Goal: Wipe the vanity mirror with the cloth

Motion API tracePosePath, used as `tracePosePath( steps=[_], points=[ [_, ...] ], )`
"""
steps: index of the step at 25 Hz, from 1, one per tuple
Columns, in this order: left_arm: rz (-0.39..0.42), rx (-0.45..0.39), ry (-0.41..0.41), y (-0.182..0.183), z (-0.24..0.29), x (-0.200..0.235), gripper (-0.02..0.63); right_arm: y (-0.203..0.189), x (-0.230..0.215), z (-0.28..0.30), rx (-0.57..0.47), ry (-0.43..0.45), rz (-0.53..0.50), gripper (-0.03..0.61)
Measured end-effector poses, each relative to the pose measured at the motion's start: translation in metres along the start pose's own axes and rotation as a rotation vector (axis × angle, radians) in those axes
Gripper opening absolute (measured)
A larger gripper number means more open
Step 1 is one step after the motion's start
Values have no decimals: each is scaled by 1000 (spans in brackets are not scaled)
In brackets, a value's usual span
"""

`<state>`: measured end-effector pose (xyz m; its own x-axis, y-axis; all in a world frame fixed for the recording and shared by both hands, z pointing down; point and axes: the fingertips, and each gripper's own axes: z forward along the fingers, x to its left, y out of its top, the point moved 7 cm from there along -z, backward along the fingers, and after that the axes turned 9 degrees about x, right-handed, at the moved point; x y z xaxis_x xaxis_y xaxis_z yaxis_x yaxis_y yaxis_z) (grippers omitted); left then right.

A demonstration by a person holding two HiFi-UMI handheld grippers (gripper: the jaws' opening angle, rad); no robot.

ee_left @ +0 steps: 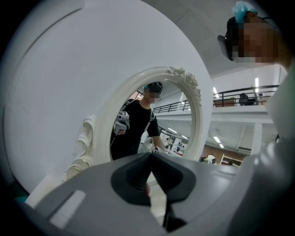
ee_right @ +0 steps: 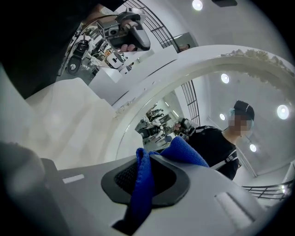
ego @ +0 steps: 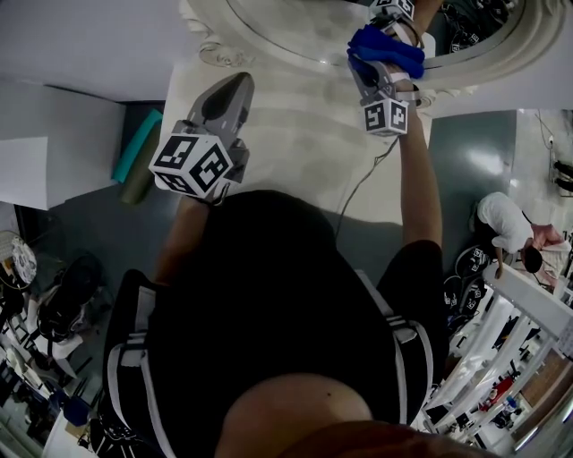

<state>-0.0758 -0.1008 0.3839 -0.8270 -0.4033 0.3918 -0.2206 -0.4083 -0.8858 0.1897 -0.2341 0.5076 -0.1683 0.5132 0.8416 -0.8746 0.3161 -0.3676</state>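
**Desk:** What's in the right one?

**Me:** My right gripper (ee_right: 146,168) is clamped on the cloth (ee_right: 184,150). A blue fold runs down between the jaws, and a bunch of it stands out past the tips.

**Desk:** Where is that against the mirror?

**Me:** In the head view the cloth sits low on the mirror (ego: 295,22), toward its right side, over the inner rim of the white frame (ego: 501,55). In the right gripper view the glass lies just beyond the bunch. I can't tell whether the cloth touches the glass or hangs just off it.

**Desk:** And the left?

**Me:** My left gripper (ego: 235,89) has its jaws pressed together with nothing between them. I'm holding it over the cream top (ego: 295,125), tips toward the frame. It is well apart from the right one and off to its left.

**Desk:** Anything else round there?

**Me:** The mirror is oval with a carved frame and stands upright against a white wall (ee_left: 55,69). A cable (ego: 363,179) drops from the right gripper across the top. A teal roll (ego: 136,148) lies on the dark floor beside the top's left edge. At the far right a person (ego: 506,224) in a white top is down low on the floor.
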Motion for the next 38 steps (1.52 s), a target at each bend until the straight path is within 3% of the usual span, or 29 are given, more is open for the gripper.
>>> tracePosePath(
  steps=[12,22,38],
  points=[
    [-25,11,-14,-1,11,2,11,-1,7,4,45,80,34,34],
    [-43,12,-6,-1,16,9,11,-12,27,19,127,196,26,34],
    [-64,5,-25,-1,10,14,11,-10,40,34,334,496,67,34]
  ],
)
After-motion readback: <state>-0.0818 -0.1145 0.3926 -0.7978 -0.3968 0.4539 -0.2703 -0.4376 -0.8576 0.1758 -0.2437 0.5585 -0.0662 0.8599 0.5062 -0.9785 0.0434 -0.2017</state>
